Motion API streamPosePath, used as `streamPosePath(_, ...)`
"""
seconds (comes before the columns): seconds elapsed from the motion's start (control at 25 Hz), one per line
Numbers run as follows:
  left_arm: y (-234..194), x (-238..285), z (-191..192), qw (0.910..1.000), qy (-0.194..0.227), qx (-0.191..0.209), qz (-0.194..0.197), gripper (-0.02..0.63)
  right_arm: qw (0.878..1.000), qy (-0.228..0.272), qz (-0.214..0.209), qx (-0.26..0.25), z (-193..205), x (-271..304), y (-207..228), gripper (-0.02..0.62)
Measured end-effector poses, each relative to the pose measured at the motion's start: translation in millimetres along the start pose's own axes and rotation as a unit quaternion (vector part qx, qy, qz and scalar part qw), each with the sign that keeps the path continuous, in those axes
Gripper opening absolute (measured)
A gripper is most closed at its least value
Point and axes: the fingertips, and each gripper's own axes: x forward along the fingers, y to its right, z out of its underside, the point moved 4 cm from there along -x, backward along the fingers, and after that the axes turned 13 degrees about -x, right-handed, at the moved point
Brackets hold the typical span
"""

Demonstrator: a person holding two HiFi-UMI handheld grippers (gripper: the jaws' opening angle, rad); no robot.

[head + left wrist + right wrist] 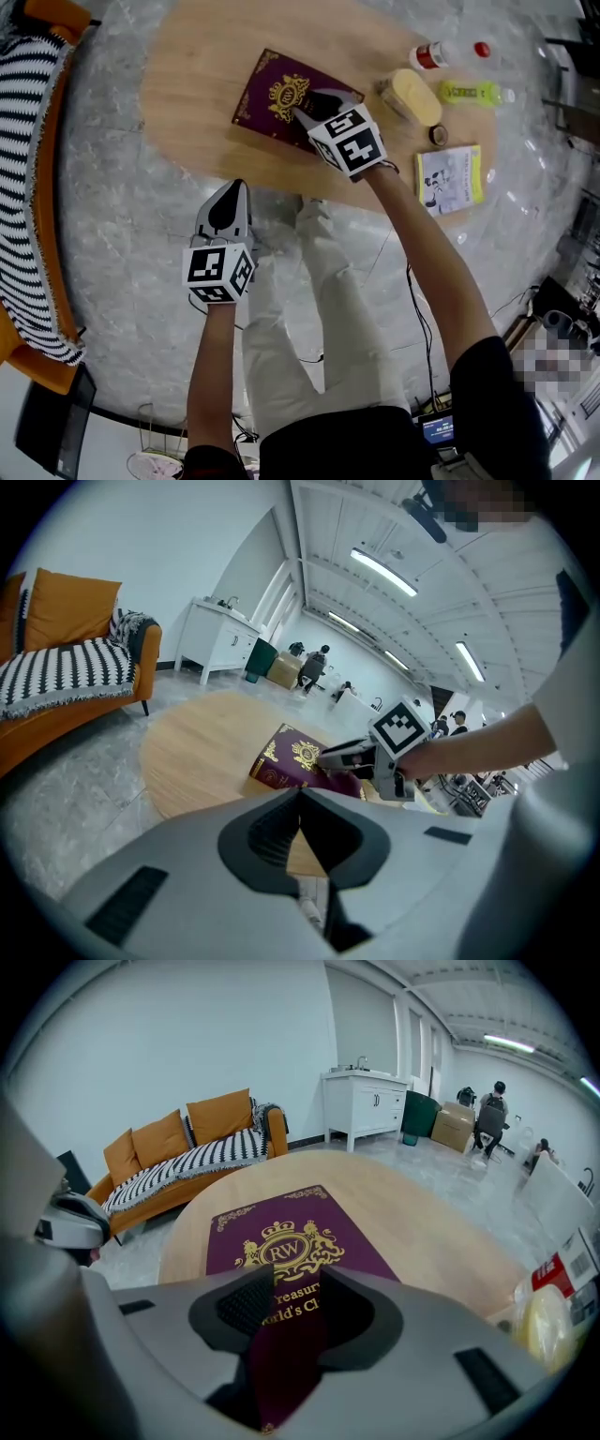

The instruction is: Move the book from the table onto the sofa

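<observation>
A maroon book (277,92) with a gold crest lies flat on the oval wooden table (192,84). My right gripper (315,106) points steeply down over the book's near right part. In the right gripper view the book (281,1227) fills the gap between the right gripper's (289,1290) parted jaws, and I see no pad pressing on it. My left gripper (228,193) hangs off the table's near edge over the floor, shut and empty. The left gripper view shows the left gripper (300,797), the book (289,757) and the right gripper (330,755). The orange sofa (37,187) with a striped blanket is at the left.
On the table's right part lie a white bottle (448,54), a green bottle (473,92), a yellow pack (412,96), a small tape roll (438,135) and a booklet (450,180). A white cabinet (366,1101) and people (492,1115) are far behind. The floor is grey marble.
</observation>
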Motion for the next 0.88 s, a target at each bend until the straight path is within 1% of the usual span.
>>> streamPosePath(0.44, -9.3, -8.4, 1.8, 0.9999, 0.009, -0.014, -0.001, 0.017, 1.0, 0.006, -0.015, -0.014, -5.6, 2.3, -30.9, 0.164)
streamPosePath(0.6, -13.3, -13.9, 0.7, 0.9994, 0.02, -0.027, -0.001, 0.017, 0.999, 0.01, -0.02, -0.027, -8.5, 3.2, -44.5, 0.164)
streamPosePath(0.88, -23.0, -23.5, 5.8, 0.999, 0.019, -0.041, 0.002, 0.017, 0.998, 0.016, -0.025, -0.048, -15.9, 6.5, -65.1, 0.164)
